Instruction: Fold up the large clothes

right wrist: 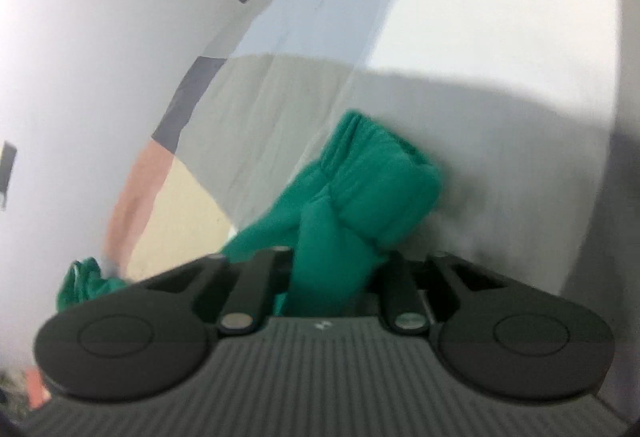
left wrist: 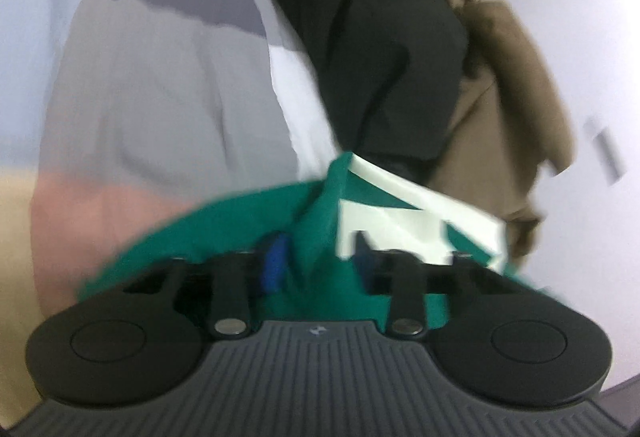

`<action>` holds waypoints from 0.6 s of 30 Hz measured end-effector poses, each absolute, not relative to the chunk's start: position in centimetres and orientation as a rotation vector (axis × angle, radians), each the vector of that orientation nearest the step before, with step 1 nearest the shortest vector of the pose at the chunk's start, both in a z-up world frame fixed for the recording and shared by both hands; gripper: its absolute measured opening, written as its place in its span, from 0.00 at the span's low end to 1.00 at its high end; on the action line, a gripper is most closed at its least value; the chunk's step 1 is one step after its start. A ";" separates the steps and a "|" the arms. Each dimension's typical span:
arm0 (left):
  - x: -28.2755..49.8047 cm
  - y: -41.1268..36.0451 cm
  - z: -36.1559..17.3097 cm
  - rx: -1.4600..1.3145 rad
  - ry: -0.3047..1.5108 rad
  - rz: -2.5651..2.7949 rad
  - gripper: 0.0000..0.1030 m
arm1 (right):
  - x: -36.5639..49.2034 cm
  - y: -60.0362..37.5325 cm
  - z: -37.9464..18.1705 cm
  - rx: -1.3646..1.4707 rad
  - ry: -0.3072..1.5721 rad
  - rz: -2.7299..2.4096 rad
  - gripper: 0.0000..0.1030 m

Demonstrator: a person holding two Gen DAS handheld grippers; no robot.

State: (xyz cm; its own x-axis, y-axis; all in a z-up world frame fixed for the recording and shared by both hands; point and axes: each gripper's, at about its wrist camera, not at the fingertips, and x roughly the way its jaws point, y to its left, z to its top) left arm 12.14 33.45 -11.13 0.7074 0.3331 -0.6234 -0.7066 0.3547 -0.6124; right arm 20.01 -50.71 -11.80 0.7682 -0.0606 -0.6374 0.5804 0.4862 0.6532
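Note:
A green garment with a white printed letter [left wrist: 400,229] is bunched right in front of my left gripper [left wrist: 320,277], which is shut on its cloth; a blue fingertip pad [left wrist: 276,265] shows beside the fold. In the right wrist view the same green garment [right wrist: 360,197] hangs bunched from my right gripper [right wrist: 328,285], which is shut on it; the fingertips are hidden by the cloth. Both views are motion-blurred.
A bed sheet with grey, pink, cream and pale blue patches [left wrist: 152,97] [right wrist: 280,97] lies below. A black garment [left wrist: 372,49] and a brown garment [left wrist: 508,109] lie in a heap on the left view's right. A white wall [right wrist: 80,57] is beside the bed.

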 end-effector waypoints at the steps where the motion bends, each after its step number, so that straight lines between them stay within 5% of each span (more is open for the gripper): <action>1: 12.7 34.1 -10.8 -0.940 0.460 0.714 0.09 | 20.4 -51.3 -11.3 0.977 0.593 -0.409 0.10; 12: 15.0 42.4 -3.1 -0.588 0.387 0.766 0.03 | 23.3 -60.3 -0.2 0.618 0.297 -0.440 0.07; 18: 18.0 44.3 -3.1 -0.465 0.410 0.861 0.00 | 26.2 -64.4 0.4 0.500 0.286 -0.517 0.07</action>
